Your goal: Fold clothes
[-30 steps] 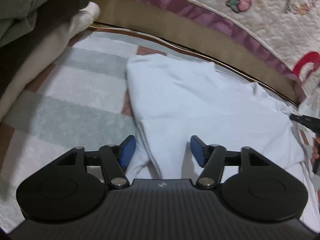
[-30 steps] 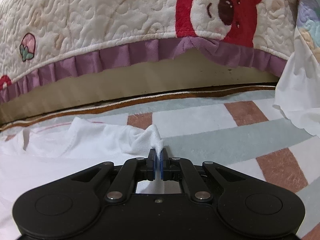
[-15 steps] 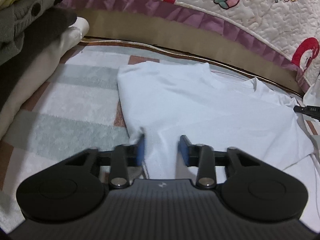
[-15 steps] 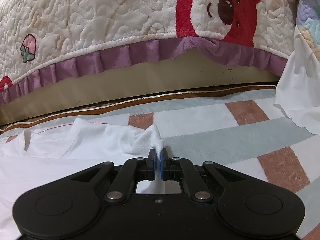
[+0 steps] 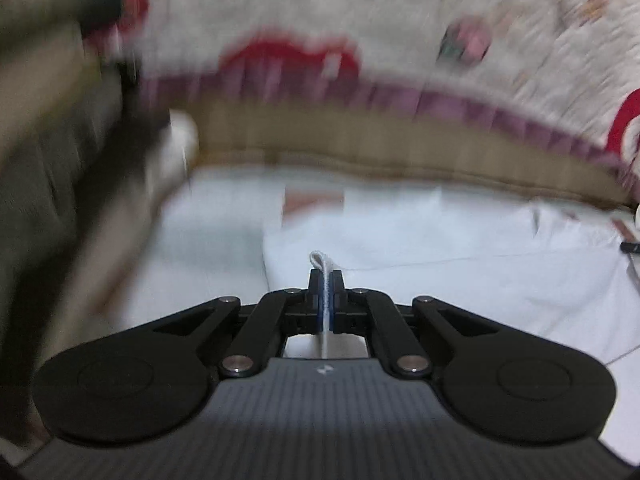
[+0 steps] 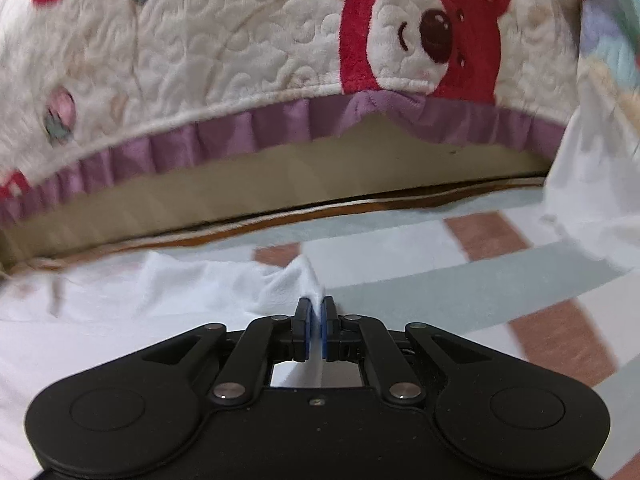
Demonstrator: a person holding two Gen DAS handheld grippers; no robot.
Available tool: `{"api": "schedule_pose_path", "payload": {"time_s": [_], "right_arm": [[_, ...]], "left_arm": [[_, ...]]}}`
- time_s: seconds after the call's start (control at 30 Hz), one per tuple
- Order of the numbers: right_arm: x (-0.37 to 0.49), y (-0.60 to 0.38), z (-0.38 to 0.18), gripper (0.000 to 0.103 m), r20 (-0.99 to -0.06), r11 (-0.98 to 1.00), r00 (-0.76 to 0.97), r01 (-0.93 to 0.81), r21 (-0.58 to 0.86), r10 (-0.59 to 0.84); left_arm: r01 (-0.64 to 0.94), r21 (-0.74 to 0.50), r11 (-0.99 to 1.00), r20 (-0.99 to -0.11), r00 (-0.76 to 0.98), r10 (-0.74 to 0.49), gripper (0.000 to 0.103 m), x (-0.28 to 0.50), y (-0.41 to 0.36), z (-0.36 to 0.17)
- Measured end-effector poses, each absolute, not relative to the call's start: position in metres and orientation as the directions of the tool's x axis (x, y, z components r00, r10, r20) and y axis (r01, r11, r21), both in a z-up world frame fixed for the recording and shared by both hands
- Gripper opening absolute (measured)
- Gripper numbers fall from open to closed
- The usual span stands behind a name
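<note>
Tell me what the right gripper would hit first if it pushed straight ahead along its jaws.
The right gripper, shut on the white garment, points low across the striped rug. It would probably meet the rug first, then the tan bed base; depth is unclear.

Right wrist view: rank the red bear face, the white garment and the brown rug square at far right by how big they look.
1. White garment, though nearness to the camera inflates it.
2. Red bear face.
3. Brown rug square.
</note>
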State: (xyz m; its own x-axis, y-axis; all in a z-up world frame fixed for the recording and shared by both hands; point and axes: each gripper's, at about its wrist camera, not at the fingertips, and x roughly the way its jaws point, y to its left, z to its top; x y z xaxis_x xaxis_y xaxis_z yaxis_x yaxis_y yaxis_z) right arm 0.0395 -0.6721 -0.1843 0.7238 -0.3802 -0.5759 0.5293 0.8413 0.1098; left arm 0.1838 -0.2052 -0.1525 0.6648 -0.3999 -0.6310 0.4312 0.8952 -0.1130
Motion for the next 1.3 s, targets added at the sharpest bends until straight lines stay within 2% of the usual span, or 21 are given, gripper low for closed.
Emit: {"api": "schedule_pose_path", "payload": {"time_s": [0.03, 0.1, 0.23, 0.27, 0.37, 0.47, 0.57, 0.6, 0.7, 0.8, 0.93, 1.13, 1.17, 1.23, 1.27, 1.3], "right_arm": [[0.042, -0.67, -0.182, 0.007, -0.582, 0.838, 0.706, 0.54, 0.075, -0.403], [0.043, -0.664, -0.172, 0.015, -0.573, 0.834, 0.697, 0.55, 0.043, -0.43], [0.04, -0.652, -0.152, 0.015, -0.541, 0.876, 0.764, 0.472, 0.101, -0.35], [0.044, -0.648, -0.151, 0.019, -0.554, 0.892, 0.771, 0.44, 0.107, -0.314], [0.064, -0.638, -0.161, 0.048, -0.651, 0.921, 0.724, 0.377, 0.099, -0.227], [0.083, -0.643, -0.18, 0.044, -0.713, 0.909, 0.643, 0.416, 0.02, -0.279], [0.085, -0.669, -0.189, 0.046, -0.706, 0.875, 0.643, 0.48, 0.068, -0.298], [0.084, -0.675, -0.19, 0.037, -0.704, 0.86, 0.634, 0.506, 0.065, -0.32], [0.078, -0.685, -0.188, 0.037, -0.708, 0.809, 0.571, 0.587, -0.002, -0.416], [0.05, -0.692, -0.179, 0.037, -0.707, 0.772, 0.601, 0.624, 0.123, -0.373], [0.005, -0.667, -0.168, 0.038, -0.714, 0.82, 0.661, 0.526, 0.224, -0.23], [-0.031, -0.636, -0.183, 0.037, -0.775, 0.873, 0.612, 0.454, 0.178, -0.16], [-0.033, -0.633, -0.185, 0.035, -0.776, 0.876, 0.603, 0.459, 0.148, -0.185], [-0.037, -0.627, -0.186, 0.024, -0.768, 0.883, 0.598, 0.459, 0.094, -0.23], [-0.038, -0.624, -0.186, 0.005, -0.765, 0.883, 0.586, 0.467, 0.05, -0.267], [-0.039, -0.621, -0.188, 0.001, -0.766, 0.877, 0.558, 0.48, -0.016, -0.319]], "left_arm": [[0.429, -0.114, 0.896, -0.649, 0.65, -0.394, 0.002, 0.188, -0.207, -0.161], [0.43, -0.103, 0.897, -0.653, 0.65, -0.387, 0.002, 0.189, -0.208, -0.167], [0.439, -0.103, 0.892, -0.66, 0.641, -0.392, 0.003, 0.19, -0.209, -0.171], [0.439, -0.102, 0.893, -0.664, 0.638, -0.39, 0.003, 0.19, -0.209, -0.171], [0.413, -0.144, 0.899, -0.652, 0.644, -0.4, 0.004, 0.189, -0.202, -0.17], [0.394, -0.181, 0.901, -0.646, 0.643, -0.411, 0.005, 0.187, -0.197, -0.167], [0.396, -0.171, 0.902, -0.656, 0.637, -0.404, 0.006, 0.184, -0.195, -0.166], [0.393, -0.17, 0.903, -0.659, 0.636, -0.401, 0.007, 0.182, -0.193, -0.166], [0.376, -0.189, 0.907, -0.662, 0.634, -0.401, 0.01, 0.174, -0.185, -0.165], [0.358, -0.226, 0.906, -0.66, 0.628, -0.413, 0.02, 0.167, -0.176, -0.165], [0.355, -0.238, 0.904, -0.671, 0.613, -0.417, 0.022, 0.166, -0.175, -0.165], [0.378, -0.238, 0.895, -0.679, 0.594, -0.432, 0.031, 0.159, -0.178, -0.16], [0.382, -0.237, 0.893, -0.683, 0.589, -0.433, 0.031, 0.157, -0.177, -0.159], [0.388, -0.222, 0.894, -0.696, 0.58, -0.424, 0.031, 0.153, -0.174, -0.158], [0.388, -0.212, 0.897, -0.702, 0.578, -0.416, 0.031, 0.149, -0.171, -0.157], [0.39, -0.204, 0.898, -0.708, 0.574, -0.41, 0.031, 0.145, -0.168, -0.156]]}}
